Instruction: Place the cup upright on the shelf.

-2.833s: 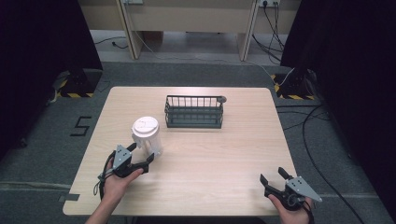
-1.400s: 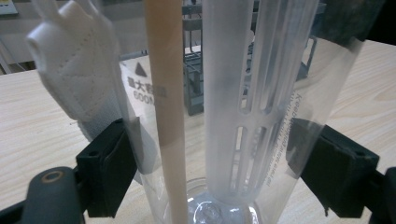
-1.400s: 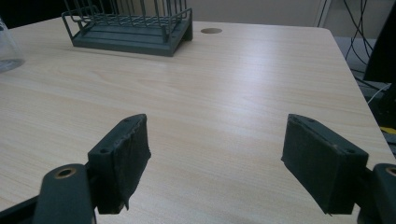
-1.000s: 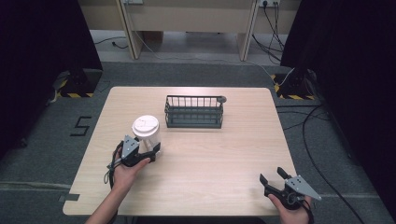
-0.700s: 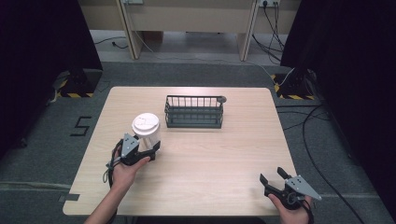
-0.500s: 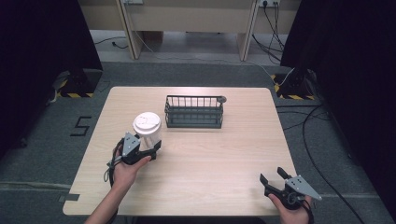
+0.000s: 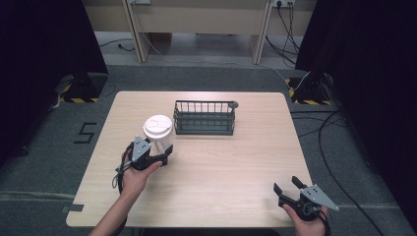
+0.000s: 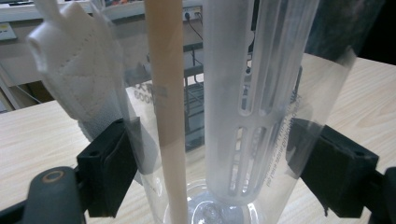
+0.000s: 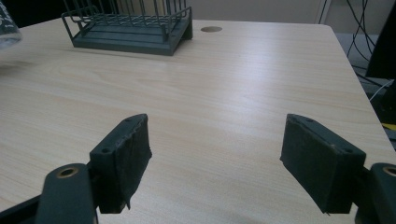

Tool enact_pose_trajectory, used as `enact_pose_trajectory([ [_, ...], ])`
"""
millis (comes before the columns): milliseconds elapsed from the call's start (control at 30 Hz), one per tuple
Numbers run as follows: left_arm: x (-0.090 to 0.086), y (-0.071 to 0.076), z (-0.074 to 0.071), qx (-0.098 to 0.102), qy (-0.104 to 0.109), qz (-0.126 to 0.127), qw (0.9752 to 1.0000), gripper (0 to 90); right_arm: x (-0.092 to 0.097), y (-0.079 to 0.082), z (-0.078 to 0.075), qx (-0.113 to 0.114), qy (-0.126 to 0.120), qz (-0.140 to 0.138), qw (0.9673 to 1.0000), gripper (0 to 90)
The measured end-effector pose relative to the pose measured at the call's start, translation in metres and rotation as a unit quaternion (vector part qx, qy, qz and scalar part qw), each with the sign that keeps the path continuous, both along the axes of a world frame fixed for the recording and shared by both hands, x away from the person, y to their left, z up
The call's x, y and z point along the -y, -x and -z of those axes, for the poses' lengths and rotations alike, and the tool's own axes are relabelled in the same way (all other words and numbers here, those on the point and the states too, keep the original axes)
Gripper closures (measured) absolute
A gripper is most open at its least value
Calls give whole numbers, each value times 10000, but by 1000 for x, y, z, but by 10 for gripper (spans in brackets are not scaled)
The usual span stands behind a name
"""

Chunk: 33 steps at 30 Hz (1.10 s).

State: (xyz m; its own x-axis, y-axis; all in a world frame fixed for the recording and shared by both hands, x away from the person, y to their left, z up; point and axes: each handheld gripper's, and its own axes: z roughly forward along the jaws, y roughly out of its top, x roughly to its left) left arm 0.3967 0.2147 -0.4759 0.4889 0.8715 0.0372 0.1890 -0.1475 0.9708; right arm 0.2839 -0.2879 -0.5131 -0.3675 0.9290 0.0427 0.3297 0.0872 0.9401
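Note:
A clear plastic jar [image 7: 158, 133] with a white lid stands left of the table's middle. My left gripper [image 7: 161, 153] is shut on its lower part. In the left gripper view the jar [image 8: 243, 93] sits between the two black pads [image 8: 109, 170], which press its walls. Inside it are a beige stick [image 8: 164, 107], a white slotted tube [image 8: 252, 56] and a white quilted piece [image 8: 79, 74]. My right gripper [image 7: 286, 186] rests open near the front right corner. In the right gripper view it [image 9: 215, 163] has bare table between its pads.
A dark wire basket [image 7: 204, 118] stands at the back middle of the wooden table [image 7: 221, 172], just right of the jar; it also appears far left in the right gripper view [image 9: 130, 23]. A round cable hole [image 9: 211, 29] lies beside it.
My left gripper moved in on the jar and closed around it. The jar has since shifted slightly away and up. The right gripper has stayed still.

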Motion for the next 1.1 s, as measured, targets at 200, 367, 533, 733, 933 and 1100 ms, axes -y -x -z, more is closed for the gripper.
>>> enact_pose_trajectory([
  [200, 4, -4, -6, 44, 55, 16, 10000, 178, 0, 0, 0, -7, 1, -1, 10000, 244],
  [367, 5, -6, -9, 65, 63, 27, 10000, 178, 0, 0, 0, -10, -1, 4, 10000, 244],
  [533, 8, -7, -12, 84, 87, 44, 9999, 178, 0, 0, 0, -17, -4, 5, 10000, 244],
  [733, 10, -9, -15, 106, 122, 56, 9999, 178, 0, 0, 0, -19, -3, 3, 10000, 245],
  [933, 13, -11, -19, 135, 130, 82, 9998, 179, 0, 0, 0, -36, -4, 0, 10000, 247],
  [1100, 16, -13, -22, 159, 119, 112, 9997, 179, 0, -1, 0, -45, -6, -5, 10000, 248],
])
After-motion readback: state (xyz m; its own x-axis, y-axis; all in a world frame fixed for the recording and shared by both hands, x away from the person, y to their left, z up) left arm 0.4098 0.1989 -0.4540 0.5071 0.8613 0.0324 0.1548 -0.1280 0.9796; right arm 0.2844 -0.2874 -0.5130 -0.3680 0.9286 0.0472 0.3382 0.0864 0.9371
